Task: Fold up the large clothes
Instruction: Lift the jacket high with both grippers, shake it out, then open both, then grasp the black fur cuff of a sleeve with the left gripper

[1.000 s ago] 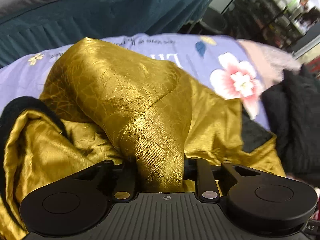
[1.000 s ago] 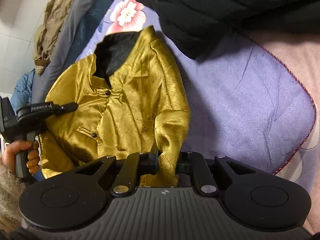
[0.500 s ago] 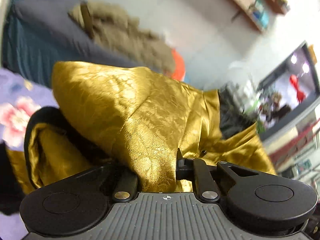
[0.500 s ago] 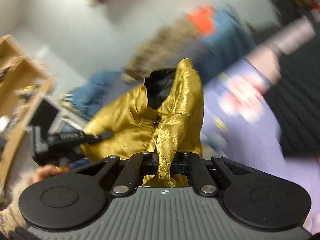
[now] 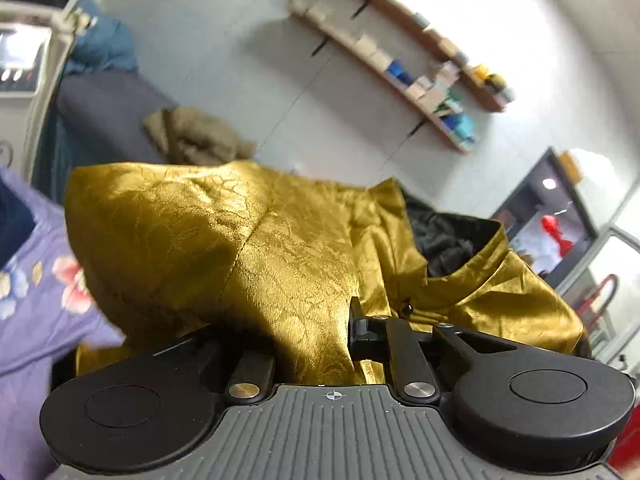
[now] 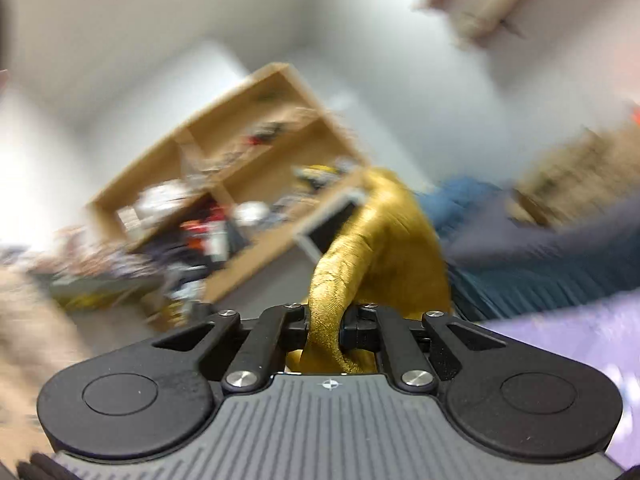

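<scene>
Bunching between both clamped claws, left claw and right claw: gold jacket (black-lined).

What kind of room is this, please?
Probably a lived-in bedroom or workroom: a floral purple bedsheet, wall shelves with boxes, and a cluttered wooden bookcase. Both grippers hold a gold jacket.

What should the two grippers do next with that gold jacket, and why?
Probably swing the jacket down onto the purple bedspread and spread it flat. Both the left gripper and right gripper pinch bunched fabric, and both cameras face the wall and shelves, so it seems to hang in the air.
</scene>
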Action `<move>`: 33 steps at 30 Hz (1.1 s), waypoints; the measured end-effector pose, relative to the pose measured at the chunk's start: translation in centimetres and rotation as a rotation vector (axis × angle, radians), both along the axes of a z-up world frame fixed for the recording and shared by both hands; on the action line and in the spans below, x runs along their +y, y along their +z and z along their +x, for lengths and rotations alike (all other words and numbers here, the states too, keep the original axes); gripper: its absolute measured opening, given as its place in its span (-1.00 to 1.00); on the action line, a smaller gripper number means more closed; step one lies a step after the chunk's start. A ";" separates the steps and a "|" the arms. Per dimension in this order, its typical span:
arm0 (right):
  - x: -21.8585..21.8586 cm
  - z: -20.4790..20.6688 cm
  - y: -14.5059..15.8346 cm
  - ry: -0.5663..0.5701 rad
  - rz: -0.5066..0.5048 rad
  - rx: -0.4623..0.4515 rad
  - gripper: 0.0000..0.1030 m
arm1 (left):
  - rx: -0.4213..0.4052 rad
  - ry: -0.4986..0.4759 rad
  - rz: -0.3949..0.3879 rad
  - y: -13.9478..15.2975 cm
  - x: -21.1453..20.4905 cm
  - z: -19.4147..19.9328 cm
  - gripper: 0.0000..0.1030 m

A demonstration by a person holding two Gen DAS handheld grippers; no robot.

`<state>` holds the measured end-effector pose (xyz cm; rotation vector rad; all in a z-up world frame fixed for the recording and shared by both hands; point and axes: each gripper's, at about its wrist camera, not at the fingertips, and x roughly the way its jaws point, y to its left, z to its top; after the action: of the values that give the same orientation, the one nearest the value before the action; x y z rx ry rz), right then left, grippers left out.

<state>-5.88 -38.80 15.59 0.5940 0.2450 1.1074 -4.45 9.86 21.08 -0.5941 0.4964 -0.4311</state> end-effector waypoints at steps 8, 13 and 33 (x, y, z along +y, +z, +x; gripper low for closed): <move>-3.1 1.7 5.7 0.092 0.290 -0.217 -0.84 | -0.163 -0.051 -0.068 3.0 -2.9 2.5 -0.07; -3.8 8.4 3.7 -0.236 0.174 -0.005 -0.79 | 0.085 0.037 0.019 -6.1 -3.9 12.3 0.12; -3.9 1.6 -27.6 -1.006 -0.622 1.079 0.86 | 0.678 0.197 0.362 -30.1 3.2 14.1 1.00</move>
<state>-4.27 -42.70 -12.04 0.5777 1.0384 -0.3579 9.63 13.06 -9.02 -0.4200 1.1245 0.0669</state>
